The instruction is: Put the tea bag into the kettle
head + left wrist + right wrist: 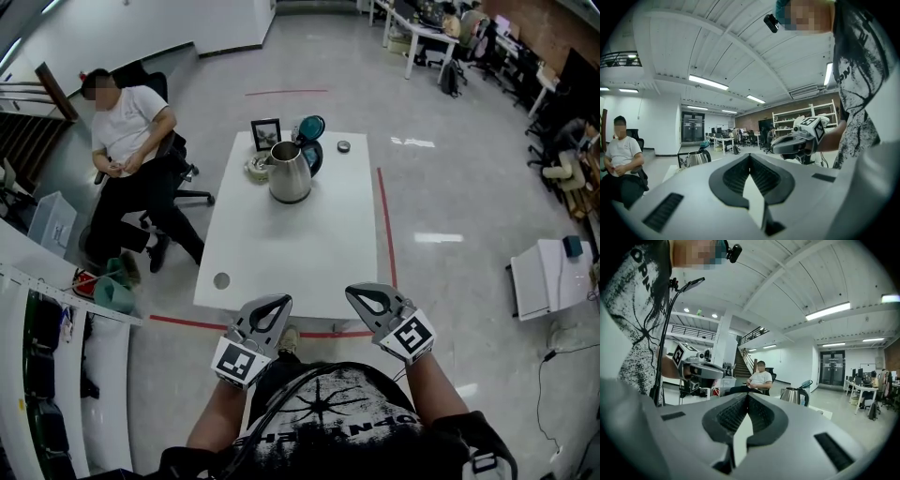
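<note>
You are holding both grippers just off the near edge of the table [281, 267], over the floor, with neither one touching it. Your left gripper [274, 305] is sitting with its jaws pressed together and nothing between them. Your right gripper [360, 294] is closed and empty in the same way.

The kettle [289, 173] is standing upright toward the table's far end, with a picture frame [265, 133] behind it at the far edge. The tea bag cannot be picked out.

The tabletop between the near edge and the kettle is lying open. A seated person [131, 150] is sitting off the table's left side. Red floor tape [386, 220] is running along its right edge.
</note>
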Available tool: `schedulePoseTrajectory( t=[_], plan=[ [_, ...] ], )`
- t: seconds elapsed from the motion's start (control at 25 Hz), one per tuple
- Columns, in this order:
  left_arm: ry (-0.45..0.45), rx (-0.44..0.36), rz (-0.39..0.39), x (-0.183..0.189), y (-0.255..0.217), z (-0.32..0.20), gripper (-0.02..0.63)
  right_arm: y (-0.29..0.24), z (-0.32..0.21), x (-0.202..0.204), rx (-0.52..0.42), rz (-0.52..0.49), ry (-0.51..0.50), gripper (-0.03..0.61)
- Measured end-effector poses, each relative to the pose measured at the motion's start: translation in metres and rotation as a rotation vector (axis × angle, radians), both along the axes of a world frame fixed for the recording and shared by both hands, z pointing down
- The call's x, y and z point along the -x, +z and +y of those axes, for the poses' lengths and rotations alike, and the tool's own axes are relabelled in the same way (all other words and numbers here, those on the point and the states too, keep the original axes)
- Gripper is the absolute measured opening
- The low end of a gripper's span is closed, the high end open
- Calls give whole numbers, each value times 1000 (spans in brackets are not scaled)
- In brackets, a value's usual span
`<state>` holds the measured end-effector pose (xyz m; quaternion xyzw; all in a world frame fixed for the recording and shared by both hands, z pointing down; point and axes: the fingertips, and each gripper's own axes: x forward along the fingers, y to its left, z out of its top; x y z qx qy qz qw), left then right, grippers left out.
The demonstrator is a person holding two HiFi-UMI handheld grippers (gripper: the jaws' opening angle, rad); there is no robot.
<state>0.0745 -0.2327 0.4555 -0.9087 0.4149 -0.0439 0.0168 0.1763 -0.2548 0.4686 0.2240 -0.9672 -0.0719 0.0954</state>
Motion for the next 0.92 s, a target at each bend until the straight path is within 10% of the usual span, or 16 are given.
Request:
schedulePoseTrajectory(
  t=[0.92],
  plan=[
    [-16,-38,2,-21,-12,34,8,-13,27,-17,-63,-26,-1,9]
  ],
)
